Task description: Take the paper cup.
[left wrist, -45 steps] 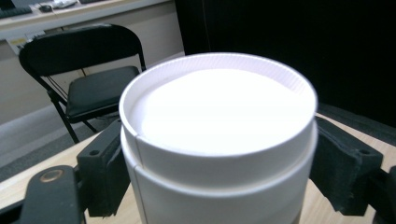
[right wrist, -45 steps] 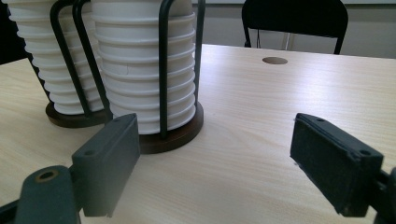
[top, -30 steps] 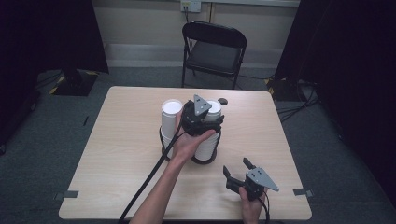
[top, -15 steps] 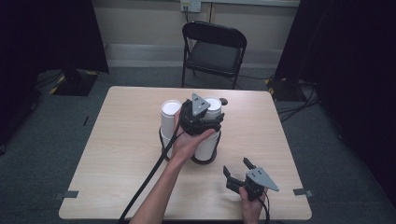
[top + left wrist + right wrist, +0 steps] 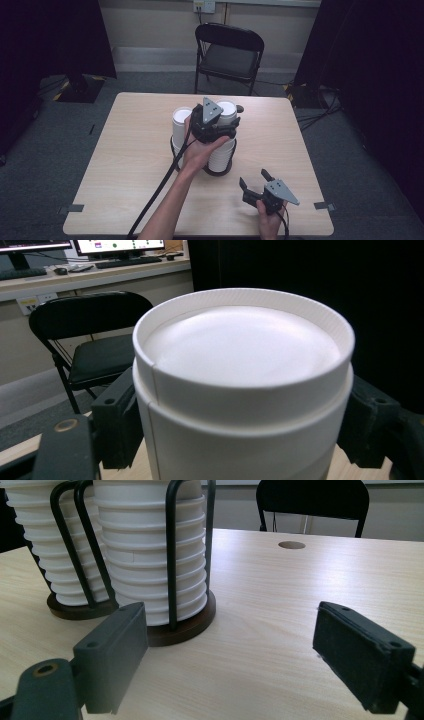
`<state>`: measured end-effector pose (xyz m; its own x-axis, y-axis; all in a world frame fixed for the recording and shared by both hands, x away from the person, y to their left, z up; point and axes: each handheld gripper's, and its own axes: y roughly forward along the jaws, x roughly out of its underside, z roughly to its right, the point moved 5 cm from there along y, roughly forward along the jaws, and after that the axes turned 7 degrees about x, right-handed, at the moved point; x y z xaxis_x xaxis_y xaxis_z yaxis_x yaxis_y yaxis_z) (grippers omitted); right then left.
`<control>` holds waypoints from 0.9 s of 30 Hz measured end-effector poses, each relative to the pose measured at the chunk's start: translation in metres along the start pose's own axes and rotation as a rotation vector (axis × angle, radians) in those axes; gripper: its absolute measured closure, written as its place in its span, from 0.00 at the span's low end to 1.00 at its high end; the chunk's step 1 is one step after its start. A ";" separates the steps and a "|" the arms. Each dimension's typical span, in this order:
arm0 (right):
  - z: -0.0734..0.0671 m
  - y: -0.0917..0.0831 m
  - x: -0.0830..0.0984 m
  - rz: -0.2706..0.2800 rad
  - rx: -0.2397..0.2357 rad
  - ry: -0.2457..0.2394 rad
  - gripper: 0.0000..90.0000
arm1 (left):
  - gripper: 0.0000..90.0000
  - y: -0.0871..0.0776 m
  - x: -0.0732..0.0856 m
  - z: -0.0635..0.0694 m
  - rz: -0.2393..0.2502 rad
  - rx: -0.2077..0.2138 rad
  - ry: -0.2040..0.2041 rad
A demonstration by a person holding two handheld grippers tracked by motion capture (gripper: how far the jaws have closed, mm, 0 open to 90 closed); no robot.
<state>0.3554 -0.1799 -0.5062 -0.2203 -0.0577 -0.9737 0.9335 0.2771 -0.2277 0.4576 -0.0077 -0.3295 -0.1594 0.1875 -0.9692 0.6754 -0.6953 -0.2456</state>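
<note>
While no brand, label or readable writing is showing on any of the things, two stacks of white paper cups are standing near the centre of the high view on the pale wooden counter, each in a black wire holder with a dark round base. The left hand-held gripper is sitting at the top of the right cup stack, its jaws lying on either side of the uppermost cup. In the left gripper view that cup is rising between the two black jaws, which are lying against its sides or very close to them; whether they are actually pressing on it cannot be told. The left cup stack is standing just beside the other, to its left in the high view.

The right hand-held gripper is hovering at the lower right of the high view, well apart from the stacks, its jaws spread wide with nothing between them. In the right gripper view the wire holder is sitting at the upper left. A black folding chair is standing beyond the counter.
</note>
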 end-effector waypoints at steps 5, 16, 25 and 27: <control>0.000 0.000 0.000 0.000 -0.003 0.001 0.16 | 0.23 -0.003 -0.005 0.001 0.019 0.010 -0.008; -0.001 0.000 0.000 -0.004 -0.010 -0.005 0.17 | 0.23 -0.010 -0.012 0.002 0.063 0.019 -0.007; -0.001 0.000 0.000 -0.006 -0.015 -0.008 0.17 | 0.23 -0.023 -0.020 0.004 0.158 0.013 -0.020; -0.002 0.000 0.000 -0.007 -0.017 -0.009 0.17 | 0.23 -0.025 -0.022 0.004 0.168 0.005 -0.010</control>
<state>0.3550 -0.1784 -0.5063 -0.2245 -0.0681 -0.9721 0.9268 0.2933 -0.2346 0.4412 0.0032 -0.3020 -0.0515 0.0614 -0.9968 0.6899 -0.7195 -0.0800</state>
